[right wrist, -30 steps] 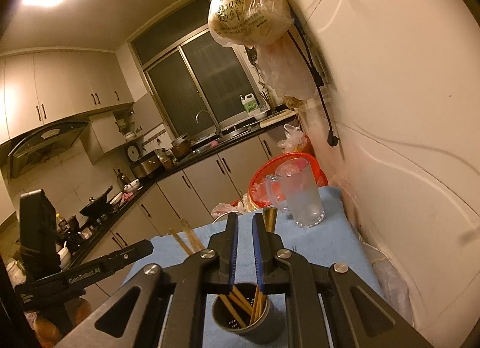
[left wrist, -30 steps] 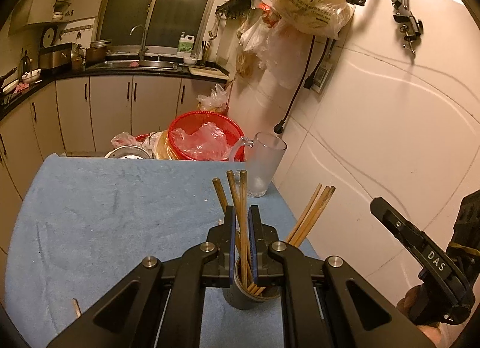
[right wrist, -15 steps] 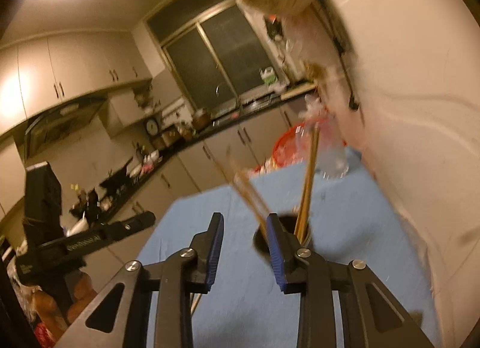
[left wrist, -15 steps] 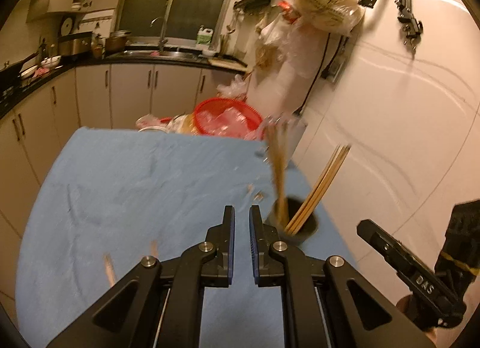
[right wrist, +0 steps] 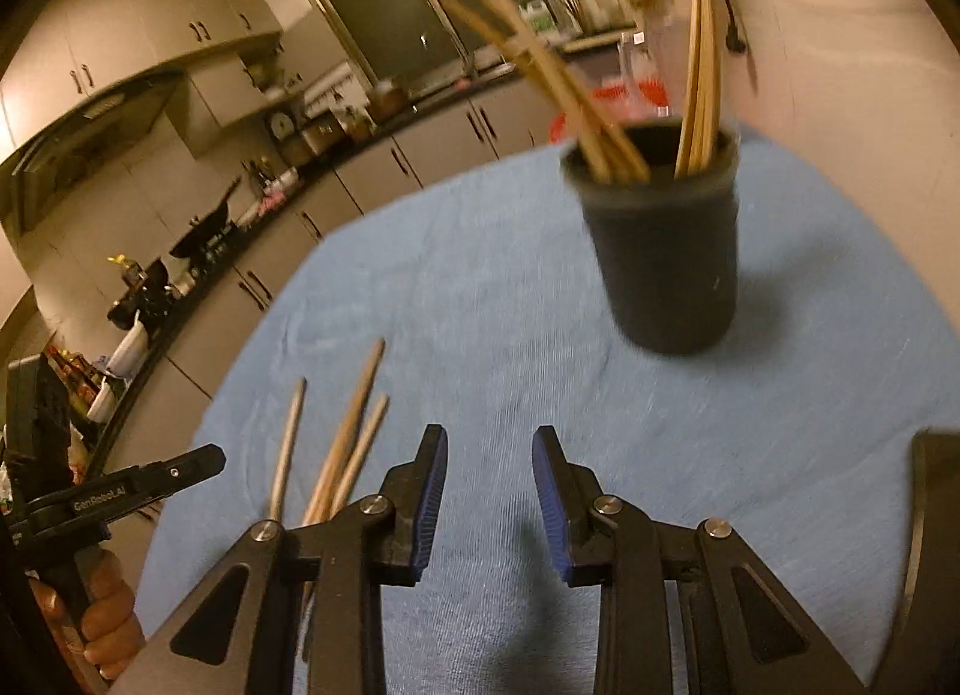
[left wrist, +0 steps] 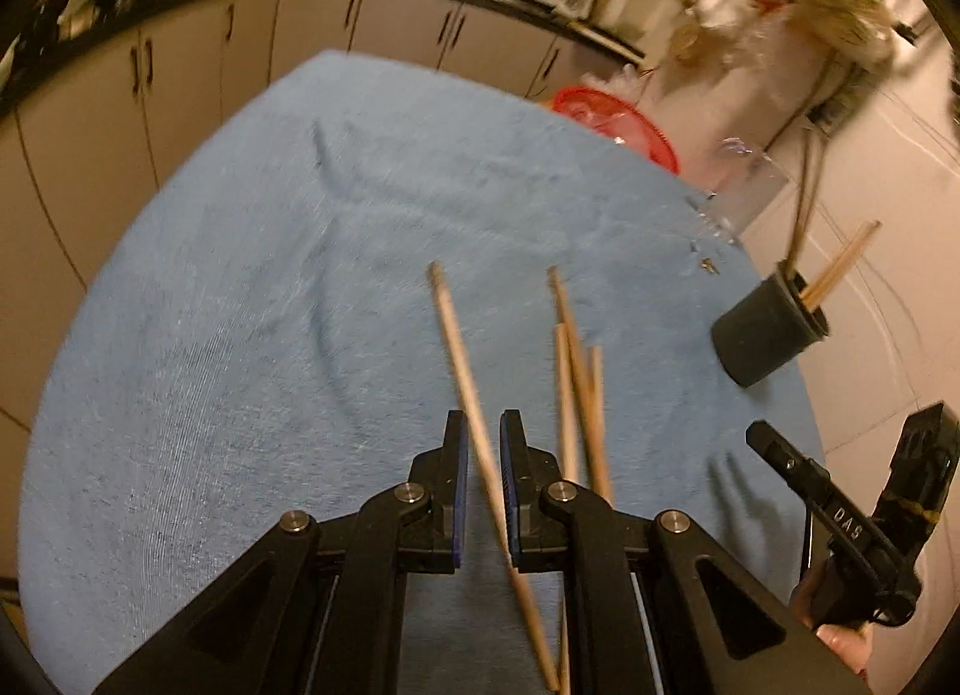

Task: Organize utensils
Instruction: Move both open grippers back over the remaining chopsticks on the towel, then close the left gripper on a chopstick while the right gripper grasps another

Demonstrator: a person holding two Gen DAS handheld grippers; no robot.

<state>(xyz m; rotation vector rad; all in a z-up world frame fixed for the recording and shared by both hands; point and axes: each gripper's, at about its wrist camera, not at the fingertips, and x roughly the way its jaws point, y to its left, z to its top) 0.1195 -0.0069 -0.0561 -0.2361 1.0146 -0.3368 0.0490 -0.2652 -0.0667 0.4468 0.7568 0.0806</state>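
Observation:
A black cup (right wrist: pixel 666 257) holding several wooden chopsticks (right wrist: pixel 699 77) stands on the blue cloth (right wrist: pixel 480 287), ahead and right of my right gripper (right wrist: pixel 489 491). That gripper is open with only cloth between its fingers. Loose chopsticks (right wrist: pixel 348 443) lie just left of its left finger. In the left wrist view, my left gripper (left wrist: pixel 483 455) is shut to a narrow slit low over those loose chopsticks (left wrist: pixel 579 377). One chopstick (left wrist: pixel 456 335) shows through the slit, lying on the cloth. The cup (left wrist: pixel 765 329) stands far right, near the right gripper (left wrist: pixel 843 422).
A glass mug (left wrist: pixel 738 197) and a red basket (left wrist: pixel 618 119) sit at the cloth's far right edge by the white wall. Kitchen cabinets and a dark counter run behind the table. A hand (right wrist: pixel 102 623) grips the left tool's handle.
Both grippers dropped from above the cup toward the cloth. The right jaws opened. The left gripper swung left, away from the cup, down over the loose chopsticks.

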